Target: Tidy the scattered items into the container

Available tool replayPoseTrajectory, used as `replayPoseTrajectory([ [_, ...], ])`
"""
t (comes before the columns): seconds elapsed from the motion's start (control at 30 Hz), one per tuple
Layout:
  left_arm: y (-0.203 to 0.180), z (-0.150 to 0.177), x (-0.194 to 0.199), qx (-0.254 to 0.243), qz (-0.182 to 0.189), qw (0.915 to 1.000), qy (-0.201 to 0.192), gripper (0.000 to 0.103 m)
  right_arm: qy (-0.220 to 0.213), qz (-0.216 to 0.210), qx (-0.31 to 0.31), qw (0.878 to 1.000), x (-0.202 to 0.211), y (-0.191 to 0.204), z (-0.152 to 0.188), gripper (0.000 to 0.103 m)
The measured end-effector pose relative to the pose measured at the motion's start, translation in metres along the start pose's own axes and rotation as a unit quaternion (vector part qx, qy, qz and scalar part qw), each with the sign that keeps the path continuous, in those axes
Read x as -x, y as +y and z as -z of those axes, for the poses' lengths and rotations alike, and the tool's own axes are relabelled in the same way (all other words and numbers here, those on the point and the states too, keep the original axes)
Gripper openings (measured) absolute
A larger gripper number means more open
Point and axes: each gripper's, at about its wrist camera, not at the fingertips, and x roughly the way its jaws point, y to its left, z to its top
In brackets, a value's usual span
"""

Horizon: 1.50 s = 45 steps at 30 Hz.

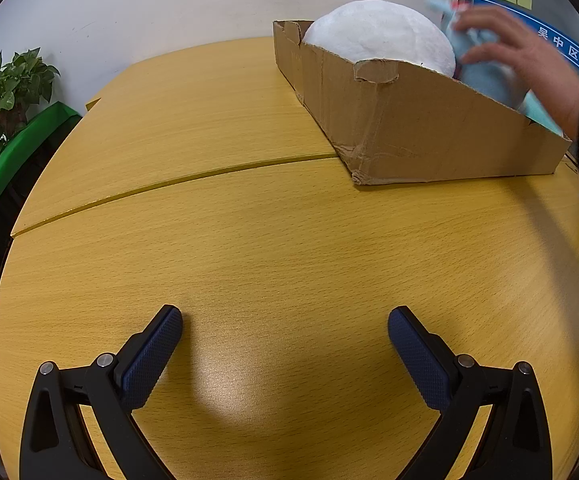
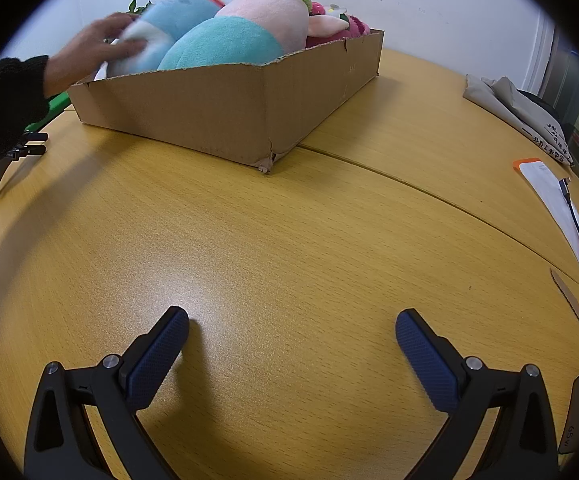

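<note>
Where seen from the left wrist, cardboard box (image 1: pixel 429 136) near far right edge of tabletop (image 1: pixel 249 240), long axis running from near right to far left. Contents largely hidden behind box wall: white plush (image 1: pixel 381 36) domed above rim; light blue plush (image 1: pixel 485 76) blurred, partly covered by bare hand (image 1: pixel 529 56). Left gripper (image 1: pixel 285 320) over near edge, fingers spread wide, nothing between them. From right wrist, same box (image 2: pixel 217 108) toward far left, nearest corner torn; teal plush (image 2: pixel 225 46), pink plush (image 2: pixel 273 20) with green top, and magenta plush (image 2: pixel 353 28) only partly visible over rim. Right gripper (image 2: pixel 292 320) likewise spread and empty. Papers (image 2: pixel 557 204) and cable at right edge, cut off.
</note>
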Motion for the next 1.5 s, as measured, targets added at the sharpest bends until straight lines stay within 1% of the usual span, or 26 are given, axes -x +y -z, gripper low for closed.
replayPoseTrajectory([
  [1.5, 0.0009, -0.0014, 0.0015, 0.000, 0.000, 1.0000, 0.000, 0.103, 0.000, 0.000, 0.000, 1.000, -0.0001, 0.0005, 0.0009, 0.103],
])
